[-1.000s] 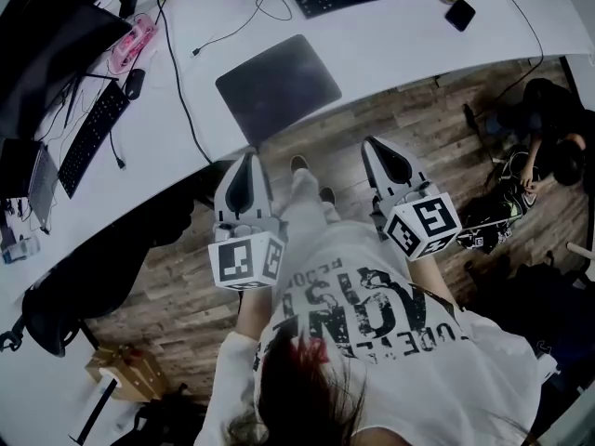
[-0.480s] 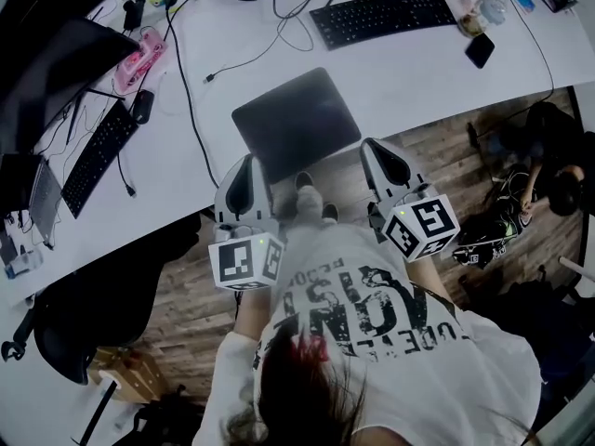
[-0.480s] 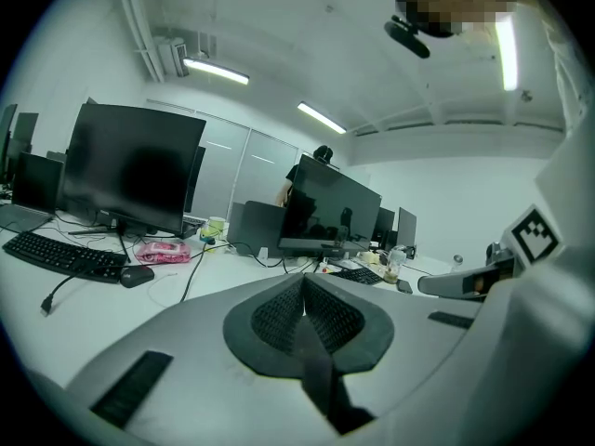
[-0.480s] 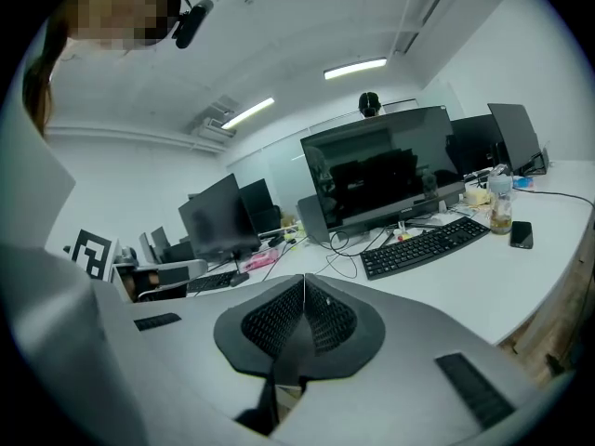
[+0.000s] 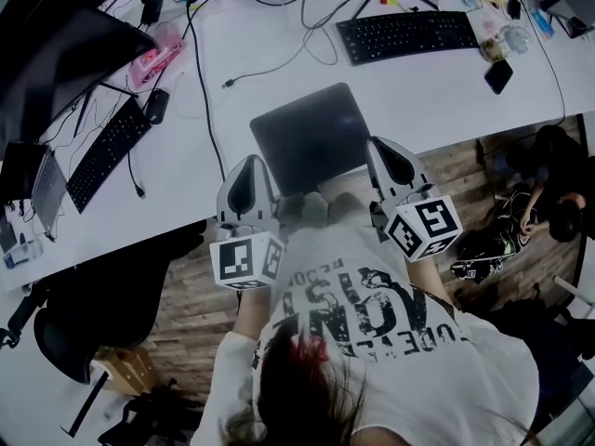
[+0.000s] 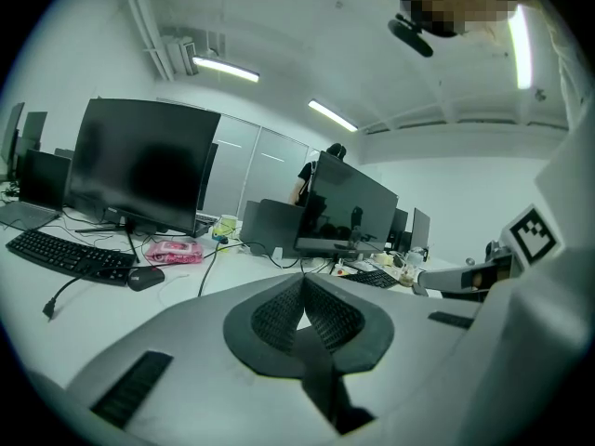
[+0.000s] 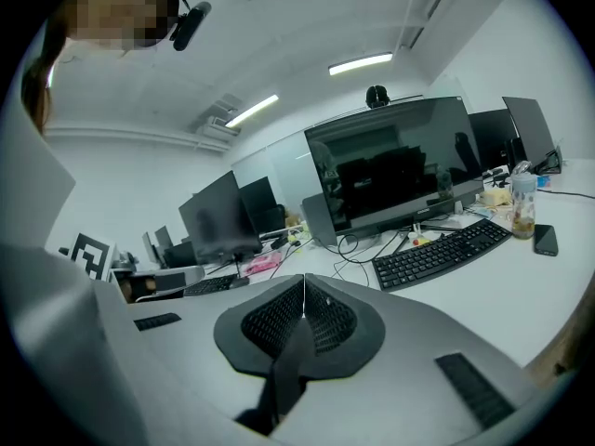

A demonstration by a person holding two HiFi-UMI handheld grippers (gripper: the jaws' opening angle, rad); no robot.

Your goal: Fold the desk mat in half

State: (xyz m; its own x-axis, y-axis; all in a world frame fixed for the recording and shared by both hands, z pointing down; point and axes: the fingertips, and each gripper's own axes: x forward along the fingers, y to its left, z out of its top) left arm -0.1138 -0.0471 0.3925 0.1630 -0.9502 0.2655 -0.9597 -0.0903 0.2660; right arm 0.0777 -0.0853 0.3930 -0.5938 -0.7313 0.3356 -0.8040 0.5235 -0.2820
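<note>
The desk mat is a dark rectangle lying flat on the white desk, its near edge at the desk's front edge. My left gripper hangs at the desk edge just left of the mat's near left corner, shut and empty. By the mat's near right corner my right gripper is likewise shut with nothing in it. The left gripper view shows its ribbed pads pressed together. The pads also meet in the right gripper view. The mat is hidden in both gripper views.
A black keyboard and a phone lie beyond the mat. To the left sit a second keyboard, a mouse, a pink item and cables. A black chair stands lower left. Monitors line the desk's back.
Both grippers have moved forward toward the desk; the mat now lies between their tips instead of well ahead. The jaws stayed shut.
</note>
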